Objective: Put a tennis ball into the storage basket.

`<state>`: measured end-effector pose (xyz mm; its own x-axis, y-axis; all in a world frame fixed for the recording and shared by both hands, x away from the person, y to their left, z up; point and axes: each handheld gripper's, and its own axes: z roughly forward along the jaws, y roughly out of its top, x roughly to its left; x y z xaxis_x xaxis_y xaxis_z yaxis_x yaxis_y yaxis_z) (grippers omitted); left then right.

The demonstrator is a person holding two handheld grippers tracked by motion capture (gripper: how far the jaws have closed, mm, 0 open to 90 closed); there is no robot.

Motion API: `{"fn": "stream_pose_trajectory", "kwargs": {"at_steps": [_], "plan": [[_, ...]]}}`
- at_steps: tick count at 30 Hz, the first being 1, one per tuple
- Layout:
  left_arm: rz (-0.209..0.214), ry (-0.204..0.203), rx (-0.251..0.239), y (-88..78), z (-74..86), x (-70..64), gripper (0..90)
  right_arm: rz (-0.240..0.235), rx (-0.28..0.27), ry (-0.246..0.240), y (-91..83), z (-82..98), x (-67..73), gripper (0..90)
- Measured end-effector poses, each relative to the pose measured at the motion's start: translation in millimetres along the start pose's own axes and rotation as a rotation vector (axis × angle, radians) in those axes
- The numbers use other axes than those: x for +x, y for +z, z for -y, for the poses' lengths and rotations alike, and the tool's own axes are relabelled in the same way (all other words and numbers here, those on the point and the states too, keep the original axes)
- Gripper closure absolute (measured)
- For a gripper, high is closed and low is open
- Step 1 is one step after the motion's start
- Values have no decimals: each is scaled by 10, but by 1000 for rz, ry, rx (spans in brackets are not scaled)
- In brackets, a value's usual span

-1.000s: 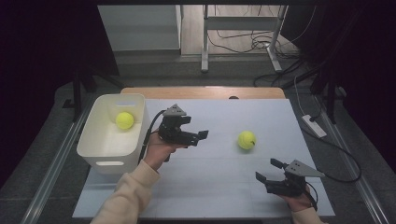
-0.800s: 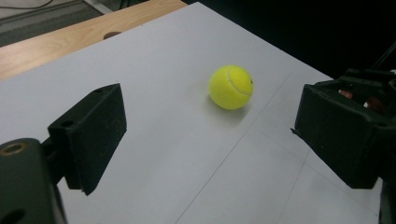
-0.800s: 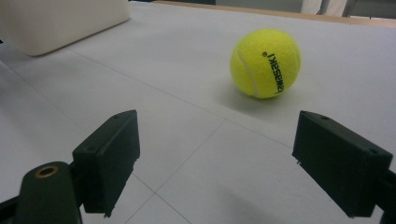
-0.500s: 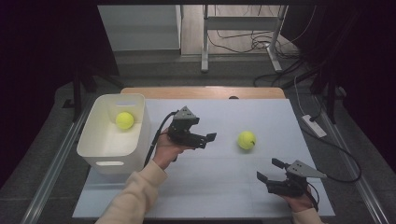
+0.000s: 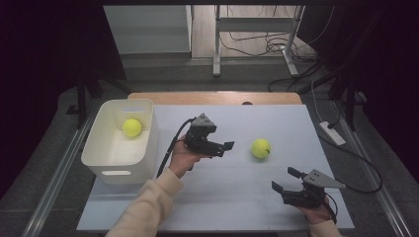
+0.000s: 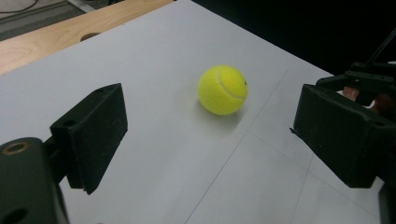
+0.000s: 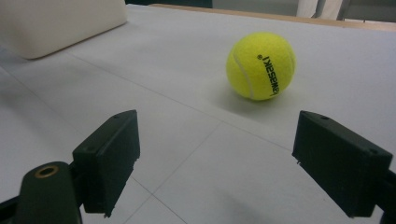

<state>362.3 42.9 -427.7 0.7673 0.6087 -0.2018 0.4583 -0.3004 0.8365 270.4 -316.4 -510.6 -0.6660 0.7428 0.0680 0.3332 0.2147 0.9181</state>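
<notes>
Your left gripper (image 5: pixel 223 147) is open and has nothing in it, and it hangs over the middle of the worktop (image 5: pixel 217 197) with its jaws aimed at the loose tennis ball (image 5: pixel 260 148). That ball sits on the white worktop, a bit toward the right edge and about halfway between the far edge and your edge. In the left gripper view the ball (image 6: pixel 222 89) lies out in front of the two black jaws, not between them yet, so nothing is grabbed. Your right gripper (image 5: pixel 285 181) is open too and has nothing in it; it rests near your edge, close to the right corner, and in the right gripper view the ball (image 7: pixel 260 65) lies ahead of its jaws, well apart from them. One tennis ball in the bin (image 5: pixel 132 127) is already inside the white bin (image 5: pixel 118 168), which stands by the left edge of the worktop. So it looks like about half the job is done. You still need to close on the loose ball, lift it, carry it over to the left edge, and drop it in the bin beside the other one.
</notes>
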Motion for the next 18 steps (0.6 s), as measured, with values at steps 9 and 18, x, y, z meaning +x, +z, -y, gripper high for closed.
{"fn": "stream_pose_trajectory", "kwargs": {"at_steps": [9,18], "plan": [[1,-7,23,159,4,-20,106,-9,1,-7,9,1,9,147],[11,-19,37,272,13,-12,106,-10,3,-7,16,0,12,147]]}}
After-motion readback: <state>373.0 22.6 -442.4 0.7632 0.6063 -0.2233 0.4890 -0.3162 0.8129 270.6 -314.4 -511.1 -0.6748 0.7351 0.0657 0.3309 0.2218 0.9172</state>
